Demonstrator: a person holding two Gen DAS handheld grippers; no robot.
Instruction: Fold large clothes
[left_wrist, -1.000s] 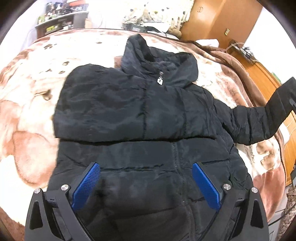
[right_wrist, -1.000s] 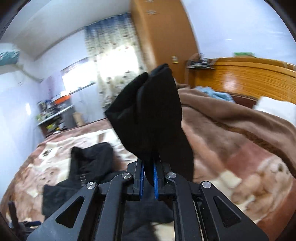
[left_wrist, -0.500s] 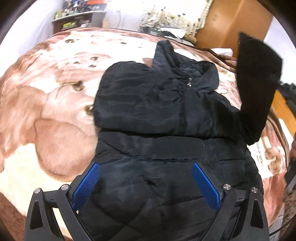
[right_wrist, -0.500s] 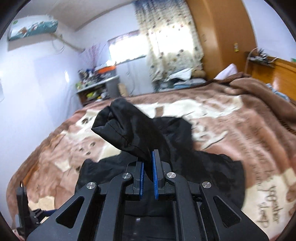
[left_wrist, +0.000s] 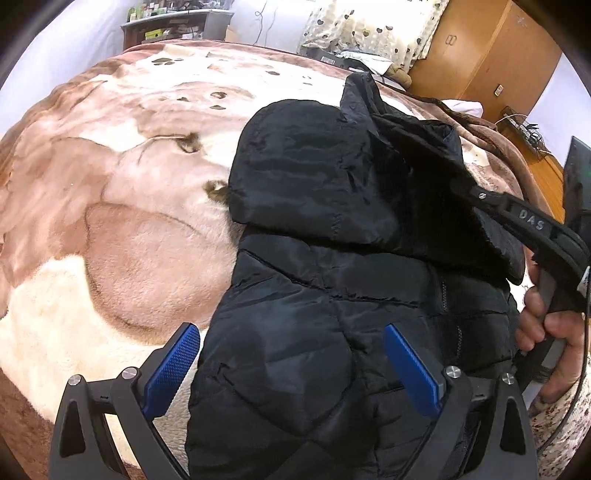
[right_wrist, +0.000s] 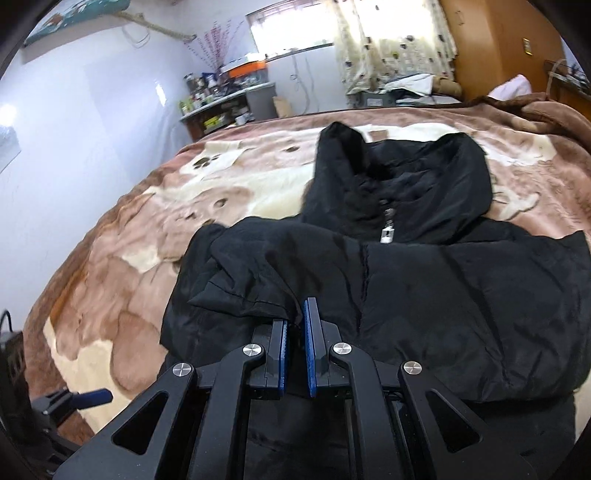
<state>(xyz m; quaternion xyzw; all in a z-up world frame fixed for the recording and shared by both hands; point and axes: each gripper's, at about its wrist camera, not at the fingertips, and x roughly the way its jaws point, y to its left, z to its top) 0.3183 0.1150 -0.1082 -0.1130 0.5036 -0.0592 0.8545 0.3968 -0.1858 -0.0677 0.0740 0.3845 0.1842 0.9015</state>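
Item: black padded jacket (left_wrist: 332, 295), laid front-up on the bed's brown-and-cream blanket (left_wrist: 129, 221), with the left gripper (left_wrist: 291, 363) hovering over its hem, jaws wide and empty. Just beyond the hem, across the chest, the right gripper (right_wrist: 294, 332) has its jaws narrowed to a slim gap with the cuff of the right sleeve (right_wrist: 243, 291) at their tips; whether they grip it cannot be told. Handling, judged: light, soft and springy, shell probably slippery, so take cuffs, hem or seams; the hood (right_wrist: 402, 184) lies farthest, beyond the zip pull (right_wrist: 387, 230).
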